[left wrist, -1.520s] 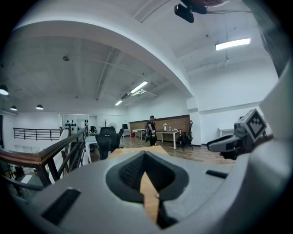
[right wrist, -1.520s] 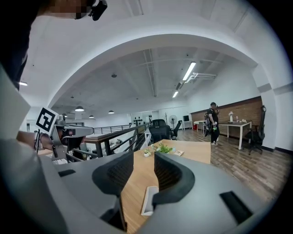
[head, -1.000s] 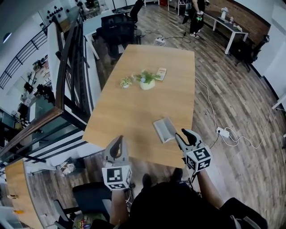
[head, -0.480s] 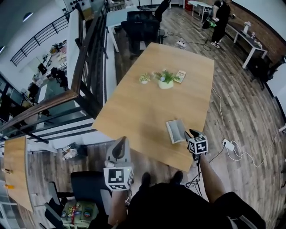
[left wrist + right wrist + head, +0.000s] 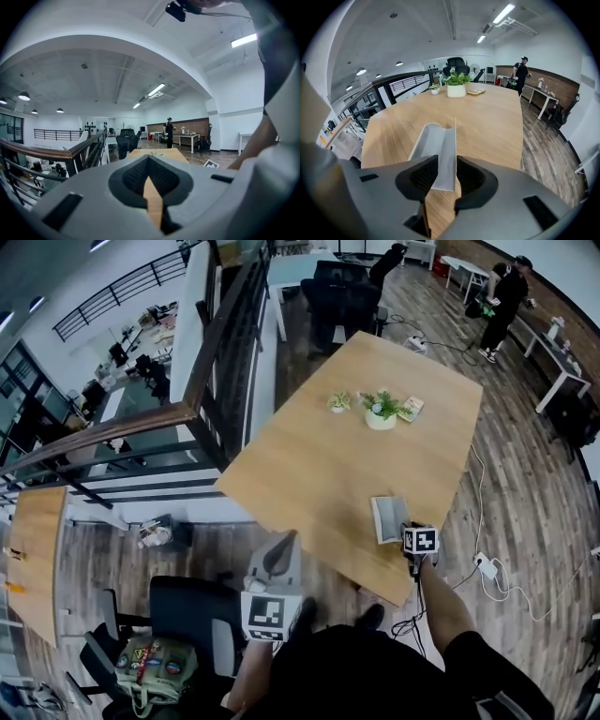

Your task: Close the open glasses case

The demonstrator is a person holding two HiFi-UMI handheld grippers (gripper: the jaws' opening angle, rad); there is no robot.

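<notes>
The grey glasses case (image 5: 388, 518) lies open near the front right corner of the wooden table (image 5: 309, 465). In the right gripper view its tray (image 5: 432, 149) points away from me and its lid stands up on edge at the right. My right gripper (image 5: 410, 525) tilts down over the case's near end. Its jaws (image 5: 443, 165) are closing with that end between them, and a gap still shows beside the lid. My left gripper (image 5: 280, 547) hangs off the table's front edge, level, its fingertips (image 5: 149, 161) together on nothing.
A white pot with a green plant (image 5: 381, 414), a smaller plant (image 5: 338, 403) and a flat booklet (image 5: 409, 410) stand at the table's far end. A dark office chair (image 5: 187, 615) is below left, a railing (image 5: 141, 427) runs along the left, and a person (image 5: 498, 298) stands far back.
My right gripper has dropped and tipped downward, from beside the case onto its near end. The left gripper has slid a little sideways. The case has not moved.
</notes>
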